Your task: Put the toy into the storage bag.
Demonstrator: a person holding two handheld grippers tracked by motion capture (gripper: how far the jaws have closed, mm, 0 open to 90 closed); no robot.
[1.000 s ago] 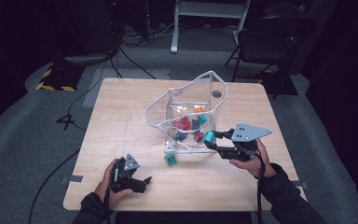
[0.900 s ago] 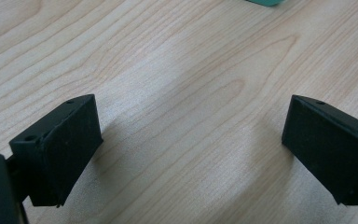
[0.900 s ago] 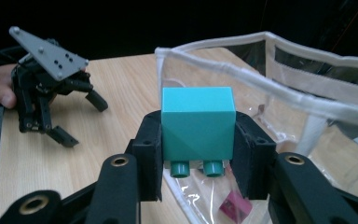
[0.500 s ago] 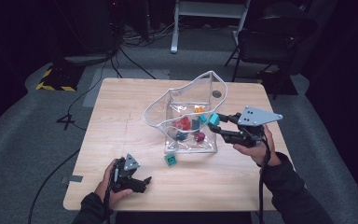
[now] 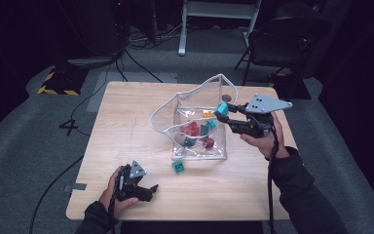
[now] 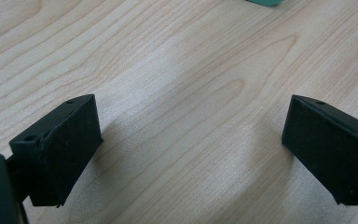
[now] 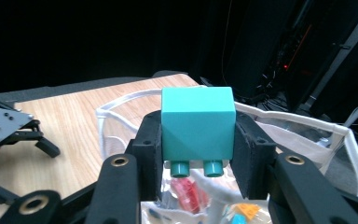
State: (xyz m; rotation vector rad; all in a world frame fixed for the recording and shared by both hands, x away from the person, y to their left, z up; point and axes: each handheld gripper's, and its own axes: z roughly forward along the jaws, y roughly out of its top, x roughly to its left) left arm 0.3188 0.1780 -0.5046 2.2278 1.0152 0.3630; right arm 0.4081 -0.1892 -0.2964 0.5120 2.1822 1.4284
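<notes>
My right gripper (image 5: 222, 111) is shut on a teal brick (image 5: 221, 108) and holds it in the air at the right rim of a clear plastic bag (image 5: 195, 100). In the right gripper view the teal brick (image 7: 198, 123) sits studs down between the jaws of the right gripper (image 7: 198, 140), above the bag's white rim (image 7: 121, 105). Several coloured bricks lie inside the bag, among them a red one (image 5: 191, 128). Another teal brick (image 5: 178, 167) lies on the table in front of the bag. My left gripper (image 5: 148, 190) rests open near the table's front edge, and the left gripper (image 6: 191, 144) has only wood between its jaws.
The wooden table (image 5: 126, 122) has bare room at the left and the front right. A black chair (image 5: 282, 39) and a white stand (image 5: 219, 19) are beyond the far edge. Cables (image 5: 141, 63) run over the floor at the far left.
My right gripper has risen with the teal brick and moved away from the front edge, up to the bag's right rim. The left gripper has stayed put.
</notes>
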